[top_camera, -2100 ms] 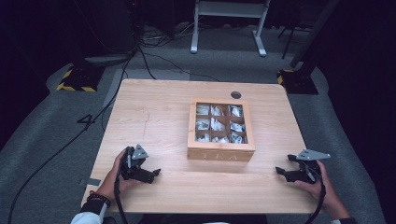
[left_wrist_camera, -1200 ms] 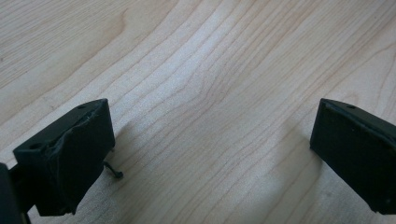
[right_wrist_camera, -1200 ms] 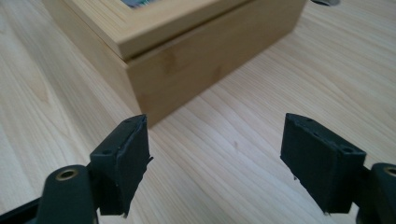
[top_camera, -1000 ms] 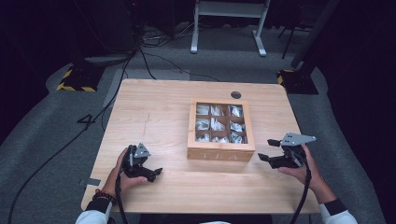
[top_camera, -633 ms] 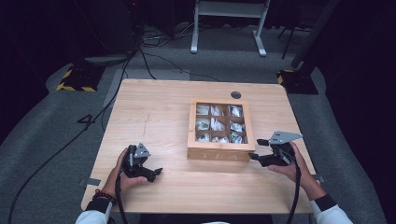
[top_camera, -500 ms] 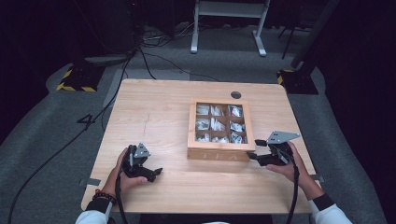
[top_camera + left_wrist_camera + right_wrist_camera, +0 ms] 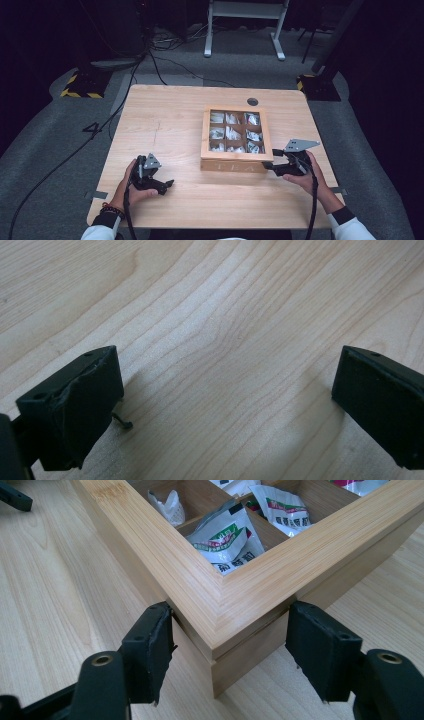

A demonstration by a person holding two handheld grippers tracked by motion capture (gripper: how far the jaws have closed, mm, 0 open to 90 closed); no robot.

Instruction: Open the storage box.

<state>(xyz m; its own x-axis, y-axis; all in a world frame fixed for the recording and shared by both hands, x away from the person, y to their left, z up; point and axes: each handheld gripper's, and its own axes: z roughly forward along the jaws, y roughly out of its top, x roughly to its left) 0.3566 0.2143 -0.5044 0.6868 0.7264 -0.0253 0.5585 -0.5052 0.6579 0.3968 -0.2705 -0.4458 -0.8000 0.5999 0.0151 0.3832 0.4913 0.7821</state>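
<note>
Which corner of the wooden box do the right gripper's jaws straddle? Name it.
The near right corner of the wooden box: the right gripper has one jaw at each side of it. The other three corners have no gripper near.

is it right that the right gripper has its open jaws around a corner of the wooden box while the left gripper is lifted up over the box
Not quite. The left gripper is not over the wooden box; the high view shows it low over bare table at the near left, well apart from the box. The rest holds: the right gripper has its open jaws around a box corner, as the right gripper view shows.
</note>
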